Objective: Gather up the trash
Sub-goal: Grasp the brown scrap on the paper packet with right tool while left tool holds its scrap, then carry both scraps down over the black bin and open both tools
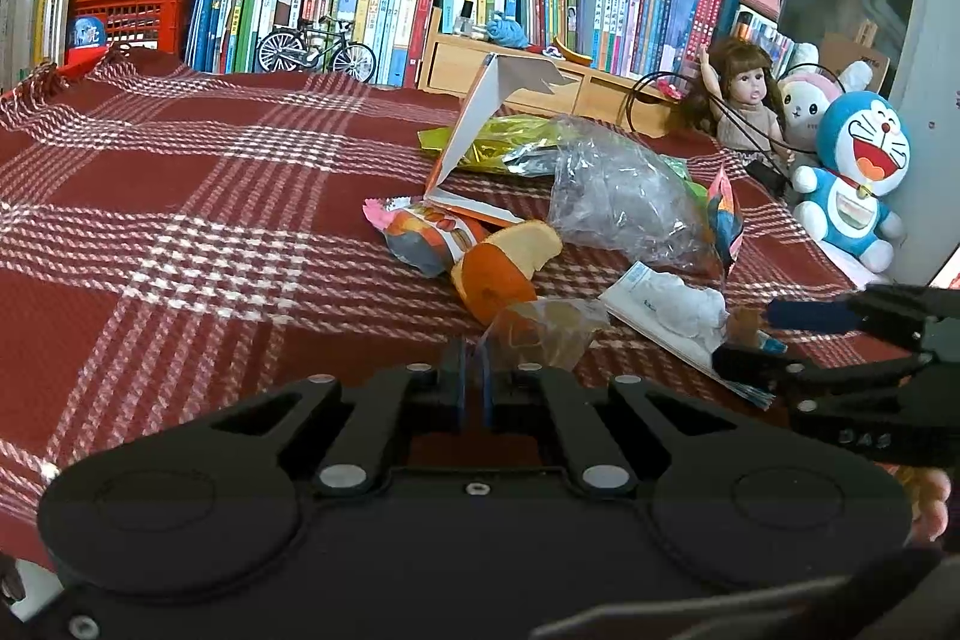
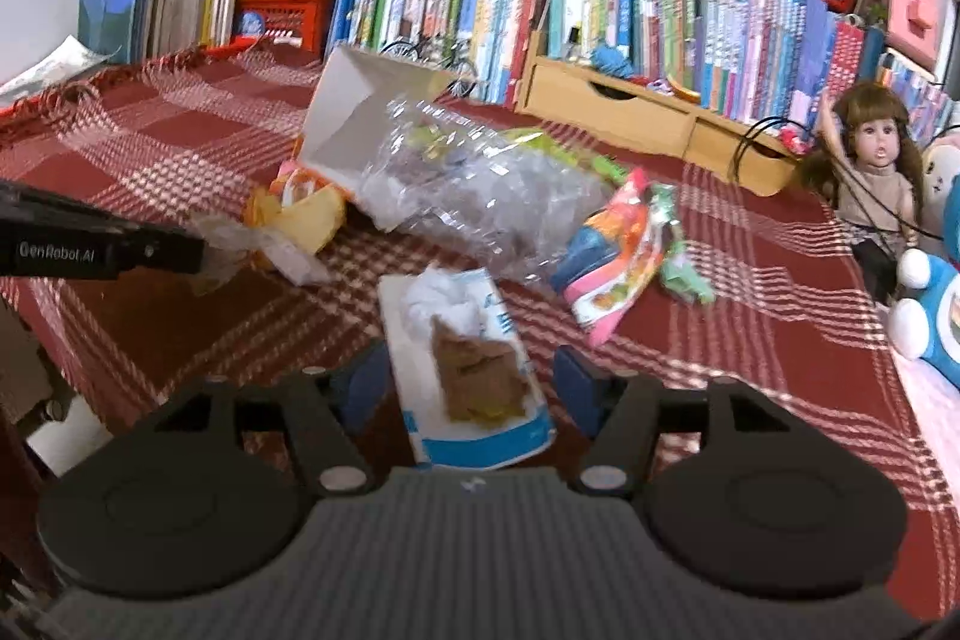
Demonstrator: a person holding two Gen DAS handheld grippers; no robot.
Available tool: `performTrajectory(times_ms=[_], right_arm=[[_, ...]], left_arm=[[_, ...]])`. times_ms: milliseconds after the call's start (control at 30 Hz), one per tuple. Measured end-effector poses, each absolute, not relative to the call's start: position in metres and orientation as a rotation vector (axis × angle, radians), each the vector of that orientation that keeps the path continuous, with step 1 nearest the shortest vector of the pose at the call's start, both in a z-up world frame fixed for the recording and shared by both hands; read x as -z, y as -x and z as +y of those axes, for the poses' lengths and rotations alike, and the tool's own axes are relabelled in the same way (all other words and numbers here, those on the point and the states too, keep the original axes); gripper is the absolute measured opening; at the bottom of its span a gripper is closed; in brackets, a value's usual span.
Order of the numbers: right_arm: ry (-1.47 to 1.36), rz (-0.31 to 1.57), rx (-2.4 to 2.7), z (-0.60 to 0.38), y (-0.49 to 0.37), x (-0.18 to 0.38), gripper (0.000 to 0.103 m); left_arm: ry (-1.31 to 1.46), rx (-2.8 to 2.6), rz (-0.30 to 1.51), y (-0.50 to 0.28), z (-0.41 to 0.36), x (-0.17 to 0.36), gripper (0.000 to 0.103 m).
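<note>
You are holding the left claw (image 1: 474, 376) closed on a crinkled clear wrapper (image 1: 543, 331); the right claw (image 2: 471, 388) is standing open astride a tissue pack (image 2: 474, 382), gripping nothing. Beyond, orange peel (image 1: 501, 274), a clear plastic bag (image 2: 474, 196), snack packets (image 2: 618, 250) and a torn carton (image 1: 480, 124) are lying on the desk (image 1: 180, 196). Collection is barely starting.
</note>
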State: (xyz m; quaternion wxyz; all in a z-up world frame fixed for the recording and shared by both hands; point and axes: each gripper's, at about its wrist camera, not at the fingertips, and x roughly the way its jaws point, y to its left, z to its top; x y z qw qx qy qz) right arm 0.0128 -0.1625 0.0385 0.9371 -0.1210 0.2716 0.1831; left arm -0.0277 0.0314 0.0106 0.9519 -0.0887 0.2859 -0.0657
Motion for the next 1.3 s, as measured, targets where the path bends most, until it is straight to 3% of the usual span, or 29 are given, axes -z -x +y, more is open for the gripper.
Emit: performTrajectory(times_ms=[100,167,233,867,1300], right_arm=[[0.248,0.566,-0.380,-0.158,-0.013,-0.032,0.050],[0.231,0.570,-0.382,-0.159,-0.014,-0.031,0.047],[0.189,0.576,-0.383,-0.163,-0.017,-0.031,0.029],[0.066,0.524,-0.402,-0.174,0.031,-0.046,0.025],[0.001,0.619,-0.470,-0.163,0.097,-0.011,0.025]], left_arm=[[0.178,0.134,0.581,0.028,0.031,-0.010,0.005],[0.176,0.134,0.581,0.029,0.031,-0.010,0.005],[0.177,0.135,0.580,0.029,0.031,-0.010,0.005],[0.164,0.187,0.580,0.072,0.016,-0.019,0.005],[0.167,0.200,0.690,0.135,0.012,0.014,0.005]])
